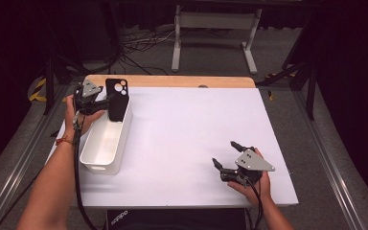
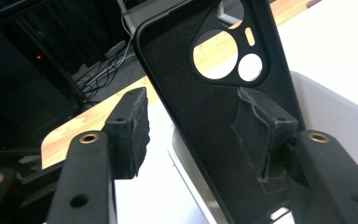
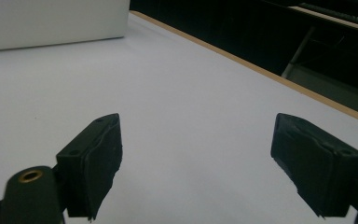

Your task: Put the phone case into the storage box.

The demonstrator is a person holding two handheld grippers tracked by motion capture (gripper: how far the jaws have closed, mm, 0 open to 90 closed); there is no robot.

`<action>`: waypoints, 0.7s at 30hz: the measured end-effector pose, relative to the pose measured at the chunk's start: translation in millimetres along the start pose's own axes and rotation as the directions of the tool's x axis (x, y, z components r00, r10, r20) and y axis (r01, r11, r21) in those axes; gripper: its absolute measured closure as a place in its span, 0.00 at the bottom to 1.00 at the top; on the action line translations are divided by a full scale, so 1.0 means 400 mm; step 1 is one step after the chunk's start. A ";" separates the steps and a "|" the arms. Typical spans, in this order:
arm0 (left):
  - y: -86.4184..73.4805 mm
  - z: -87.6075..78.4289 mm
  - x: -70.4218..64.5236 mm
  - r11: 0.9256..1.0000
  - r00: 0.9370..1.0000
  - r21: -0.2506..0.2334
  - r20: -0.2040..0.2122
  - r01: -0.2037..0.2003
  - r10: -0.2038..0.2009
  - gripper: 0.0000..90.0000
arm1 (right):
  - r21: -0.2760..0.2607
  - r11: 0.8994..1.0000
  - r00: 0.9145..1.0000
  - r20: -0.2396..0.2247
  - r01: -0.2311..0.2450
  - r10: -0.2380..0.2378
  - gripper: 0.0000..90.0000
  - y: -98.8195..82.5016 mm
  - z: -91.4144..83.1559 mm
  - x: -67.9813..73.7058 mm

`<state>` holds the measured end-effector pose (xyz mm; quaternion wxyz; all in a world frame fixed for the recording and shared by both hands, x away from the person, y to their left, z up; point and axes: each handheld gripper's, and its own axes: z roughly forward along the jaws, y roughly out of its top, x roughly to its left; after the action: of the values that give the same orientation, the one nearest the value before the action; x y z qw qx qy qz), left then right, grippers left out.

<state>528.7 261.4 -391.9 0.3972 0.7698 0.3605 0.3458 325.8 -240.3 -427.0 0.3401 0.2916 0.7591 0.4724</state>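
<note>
A: Where's the phone case [image 1: 116, 98]?

B: Upright at the far end of the white bin [image 1: 104, 143], leaning on its wall, camera cut-outs on top.

A: And the left hand-held gripper [image 1: 106, 103]?

B: Its jaws stand around the case. One pad [image 2: 256, 126] lies against the case's inner face; the other is clear of it, with a gap showing.

A: The right hand-held gripper [image 1: 226, 154]?

B: Wide apart and empty, low over the white tabletop [image 1: 187, 139], well away from the bin.
</note>
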 end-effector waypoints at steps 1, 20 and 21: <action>0.000 -0.002 -0.001 1.000 1.000 -0.007 0.004 0.009 -0.009 0.49 | -0.002 1.000 1.000 0.000 0.005 -0.005 0.19 0.001 -0.001 0.000; 0.011 -0.076 -0.009 0.990 0.997 -0.117 0.026 0.077 -0.075 0.39 | -0.006 1.000 1.000 -0.002 0.023 -0.023 0.19 0.004 -0.001 -0.001; 0.012 -0.086 -0.011 0.988 0.997 -0.129 0.028 0.080 -0.077 0.38 | -0.006 1.000 1.000 -0.002 0.025 -0.025 0.19 0.003 0.001 0.000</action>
<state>499.7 268.1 -373.6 0.4640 0.7315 0.3626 0.3436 326.1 -239.6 -426.1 0.3461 0.2803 0.7617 0.4706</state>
